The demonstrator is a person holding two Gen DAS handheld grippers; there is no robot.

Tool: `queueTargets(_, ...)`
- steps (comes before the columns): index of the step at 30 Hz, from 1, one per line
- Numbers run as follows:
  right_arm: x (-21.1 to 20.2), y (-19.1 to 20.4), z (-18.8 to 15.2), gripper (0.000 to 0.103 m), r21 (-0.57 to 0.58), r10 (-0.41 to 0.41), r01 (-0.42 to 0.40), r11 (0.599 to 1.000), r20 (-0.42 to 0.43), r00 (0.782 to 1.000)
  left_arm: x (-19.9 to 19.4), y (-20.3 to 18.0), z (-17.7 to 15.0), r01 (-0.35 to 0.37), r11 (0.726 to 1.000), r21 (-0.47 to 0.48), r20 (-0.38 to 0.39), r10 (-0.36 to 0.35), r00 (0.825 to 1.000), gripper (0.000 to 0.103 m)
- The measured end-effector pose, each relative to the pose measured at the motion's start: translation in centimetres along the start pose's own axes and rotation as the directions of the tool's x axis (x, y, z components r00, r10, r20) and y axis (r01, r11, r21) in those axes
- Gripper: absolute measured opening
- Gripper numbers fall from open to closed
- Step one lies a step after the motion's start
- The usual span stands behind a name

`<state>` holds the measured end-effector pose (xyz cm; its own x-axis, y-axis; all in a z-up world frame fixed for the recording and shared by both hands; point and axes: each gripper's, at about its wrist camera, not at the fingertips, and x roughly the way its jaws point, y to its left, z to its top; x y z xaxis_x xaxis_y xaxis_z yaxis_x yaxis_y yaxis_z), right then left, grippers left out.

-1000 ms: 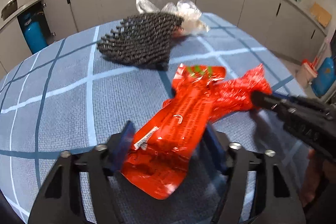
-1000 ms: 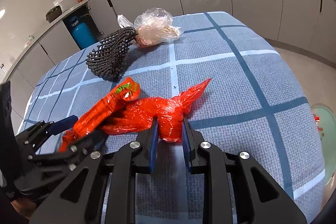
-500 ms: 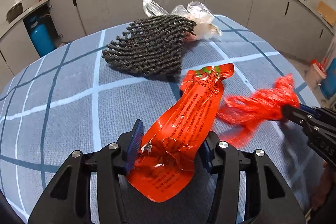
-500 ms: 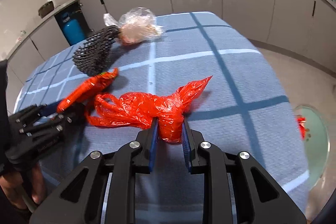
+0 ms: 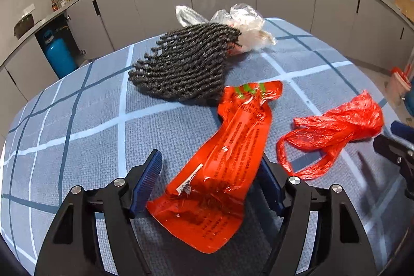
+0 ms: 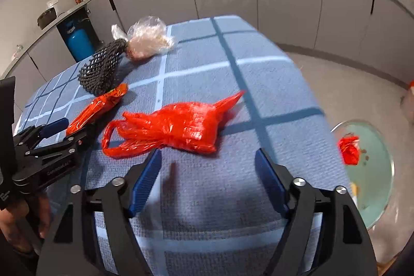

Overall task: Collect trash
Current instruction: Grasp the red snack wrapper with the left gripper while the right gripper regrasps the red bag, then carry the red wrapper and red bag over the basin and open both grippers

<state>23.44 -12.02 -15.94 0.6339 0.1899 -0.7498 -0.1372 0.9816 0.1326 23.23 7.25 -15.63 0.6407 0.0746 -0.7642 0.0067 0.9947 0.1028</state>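
step: gathering wrappers | left tongs [image 5: 209, 180] spread, straddling red wrapper [image 5: 227, 159] on table [image 5: 77, 120] | right tongs [image 6: 207, 180] spread, empty, red plastic bag [image 6: 178, 128] just ahead | next: likely close, carry to bin [image 6: 372, 172]

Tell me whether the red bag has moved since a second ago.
Yes. The red bag slid right, away from the wrapper it overlapped, toward the table edge; the right gripper has released it.
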Motion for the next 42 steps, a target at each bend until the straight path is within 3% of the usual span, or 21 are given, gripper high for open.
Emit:
queueTargets(3,-0.8,0.4,1.2,0.079,-0.019,0.012,-0.011,1.0,0.045,0.999,-0.4,0.0,0.2,0.018,1.0,-0.017,0.011,-0.018,1.0,0.075)
queueTargets(6,0.0,2.2,2.9,0.079,-0.119,0.056,-0.048,0.992,0.069,0.996,0.3,-0.3,0.5,0.018,1.0,-0.009,0.002,-0.018,1.0,0.076)
queueTargets(9,3.1,3.6,3.5,0.078,-0.219,0.04,-0.041,0.975,-0.007,0.999,1.2,-0.5,0.8,0.021,1.0,-0.004,-0.007,-0.021,1.0,0.072)
queueTargets(10,4.0,3.7,3.5,0.074,-0.236,0.042,-0.053,0.97,-0.051,0.998,1.4,-0.5,0.8,0.033,0.999,-0.001,-0.016,-0.033,0.999,0.064)
queueTargets(12,5.4,3.6,2.9,0.066,-0.25,0.036,-0.068,0.966,-0.132,0.991,1.4,-0.7,0.8,0.038,0.999,0.006,-0.013,-0.038,0.999,0.059)
queueTargets(17,3.8,2.3,1.3,0.039,-0.193,0.056,-0.081,0.978,-0.13,0.99,0.8,-0.9,0.7,0.057,0.998,0.025,0.008,-0.057,0.998,0.049)
queueTargets(20,3.0,2.3,0.5,0.034,-0.172,0.06,-0.081,0.982,-0.121,0.991,0.5,-1.0,0.8,0.072,0.997,0.021,0.009,-0.073,0.997,0.044)
queueTargets(33,1.2,1.8,-0.8,0.03,-0.099,0.104,-0.113,0.989,-0.093,0.99,-0.8,-1.4,0.5,0.117,0.993,-0.006,-0.006,-0.117,0.993,0.039)
queueTargets(42,-1.2,0.6,-0.3,0.029,-0.059,0.105,-0.106,0.993,-0.024,0.994,-2.6,-2.2,1.0,0.132,0.991,0.004,0.023,-0.133,0.991,0.039)
